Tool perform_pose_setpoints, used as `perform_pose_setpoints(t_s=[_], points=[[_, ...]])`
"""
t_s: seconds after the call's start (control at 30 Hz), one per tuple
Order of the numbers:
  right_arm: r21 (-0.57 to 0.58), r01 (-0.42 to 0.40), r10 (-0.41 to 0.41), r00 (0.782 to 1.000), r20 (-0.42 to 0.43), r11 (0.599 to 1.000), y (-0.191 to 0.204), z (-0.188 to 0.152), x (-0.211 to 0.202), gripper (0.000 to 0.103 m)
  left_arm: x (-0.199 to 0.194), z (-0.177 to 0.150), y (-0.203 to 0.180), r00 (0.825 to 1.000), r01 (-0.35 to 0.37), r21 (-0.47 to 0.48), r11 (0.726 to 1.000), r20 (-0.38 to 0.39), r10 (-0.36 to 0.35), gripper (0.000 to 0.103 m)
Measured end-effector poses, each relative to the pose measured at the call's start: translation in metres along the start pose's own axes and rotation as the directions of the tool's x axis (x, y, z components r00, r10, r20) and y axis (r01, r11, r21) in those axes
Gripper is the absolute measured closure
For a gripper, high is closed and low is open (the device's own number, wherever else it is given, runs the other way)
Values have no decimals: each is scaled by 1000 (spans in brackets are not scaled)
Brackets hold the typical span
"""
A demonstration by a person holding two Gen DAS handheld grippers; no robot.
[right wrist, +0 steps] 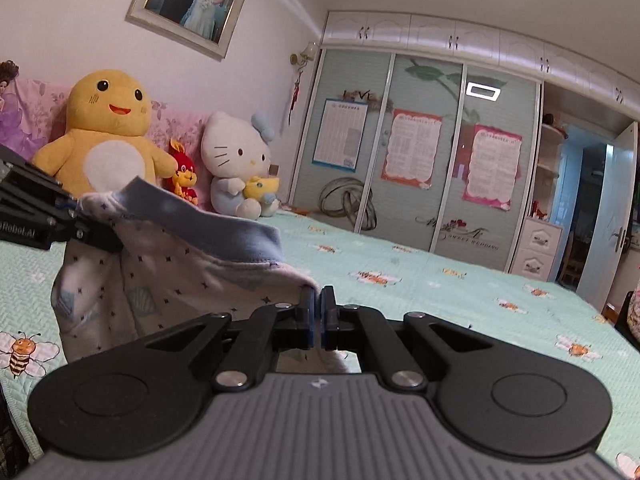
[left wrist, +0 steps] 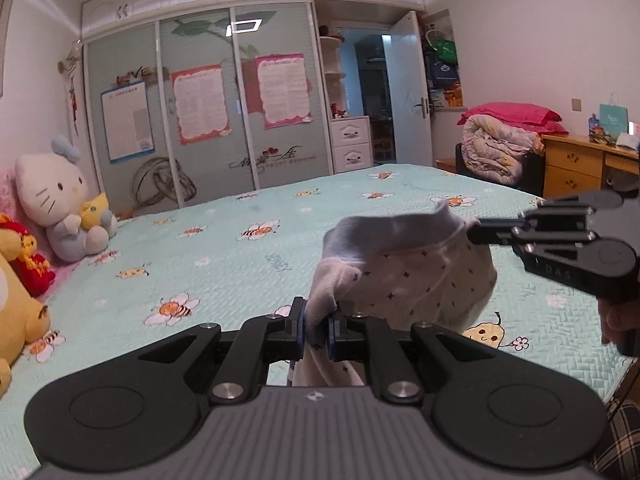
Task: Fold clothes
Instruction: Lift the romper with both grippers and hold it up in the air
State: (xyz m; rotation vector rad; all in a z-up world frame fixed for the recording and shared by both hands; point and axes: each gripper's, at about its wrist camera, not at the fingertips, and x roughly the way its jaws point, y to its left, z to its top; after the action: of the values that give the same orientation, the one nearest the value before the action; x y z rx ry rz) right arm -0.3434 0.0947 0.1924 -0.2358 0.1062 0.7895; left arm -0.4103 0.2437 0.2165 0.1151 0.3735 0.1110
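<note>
Both tongs, left gripper [left wrist: 316, 330] and right gripper [right wrist: 318, 316], were clamped on 2 waistband ends, suspending the garment [left wrist: 404, 276] above the bed [left wrist: 240, 264] for folding.

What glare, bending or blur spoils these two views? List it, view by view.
Left wrist view: the ceiling light glares off the wardrobe doors; the fisheye bows the wardrobe top; the garment is soft; the corners are dark. Right wrist view: the same glare on the glass; the door leans at the edge; the left gripper is blurred at the edge.
</note>
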Motion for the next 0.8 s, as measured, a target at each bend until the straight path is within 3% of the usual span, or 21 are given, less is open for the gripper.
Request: perform_pose_setpoints(t_s=[0.23,0.4,0.63,0.8], points=[[-6,9,-9,1000,-5,1000,11,-10,-3,103,1,6,-1,1000,-4,3,1000,5,4,93],[-22,78,-77,995,59,997,2,12,-6,103,-8,49,-12,992,-8,98,995,122,-4,93],[-27,199,-189,961,203,980,-28,53,-26,103,-30,119,-35,945,-19,203,979,325,-49,93],[-7,239,-228,934,273,971,-48,75,-37,103,-25,141,-52,924,-44,223,974,380,-45,93]])
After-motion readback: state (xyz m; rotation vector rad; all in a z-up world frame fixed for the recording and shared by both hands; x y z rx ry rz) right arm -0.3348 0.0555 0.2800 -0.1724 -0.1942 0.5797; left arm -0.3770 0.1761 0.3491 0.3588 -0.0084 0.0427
